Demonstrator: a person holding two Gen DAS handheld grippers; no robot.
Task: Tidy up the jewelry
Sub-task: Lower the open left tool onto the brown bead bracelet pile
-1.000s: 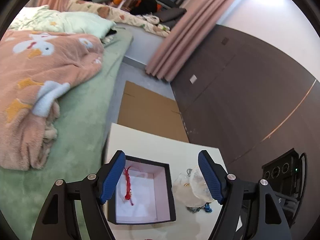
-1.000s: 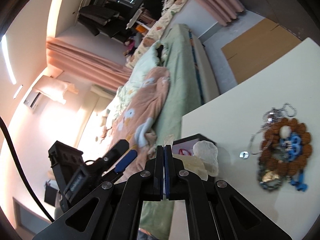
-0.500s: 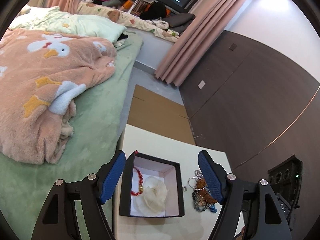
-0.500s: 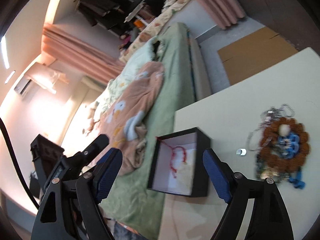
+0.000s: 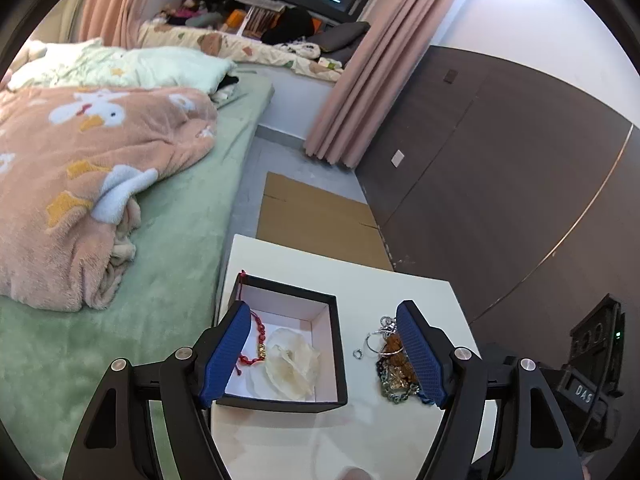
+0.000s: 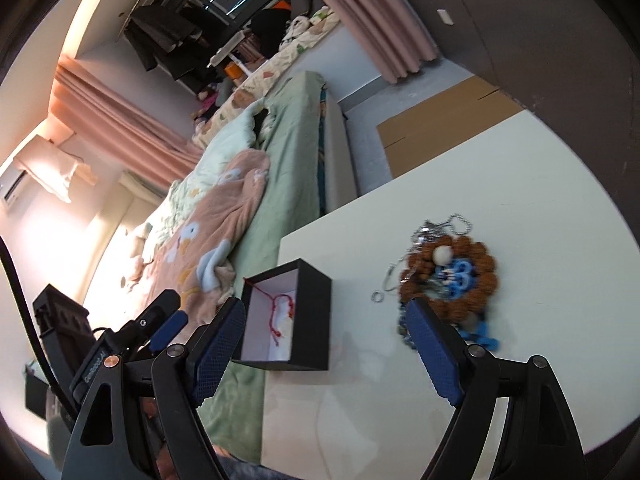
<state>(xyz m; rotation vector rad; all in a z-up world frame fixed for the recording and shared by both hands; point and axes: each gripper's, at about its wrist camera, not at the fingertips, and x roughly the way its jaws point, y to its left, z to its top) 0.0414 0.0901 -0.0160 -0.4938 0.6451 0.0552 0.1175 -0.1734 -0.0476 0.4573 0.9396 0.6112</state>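
**A lived-in bedroom at home**

This is a bedroom. Left of the tongs, a bed [image 5: 172,240] with a green sheet carries a crumpled pink duck-print blanket [image 5: 92,152] and pale pillows [image 5: 132,66]. Pink curtains [image 5: 360,80] hang ahead, beside a dark panelled wall [image 5: 500,168]. Flattened cardboard [image 5: 316,220] lies on the floor beyond the white table [image 5: 352,276]. A wall-mounted air conditioner [image 6: 16,184] shows far left.

Matt black box [image 5: 332,344], fleecy blanket [image 5: 80,160]

Left claw [image 5: 324,356] spread wide, right claw [image 6: 328,344] likewise.
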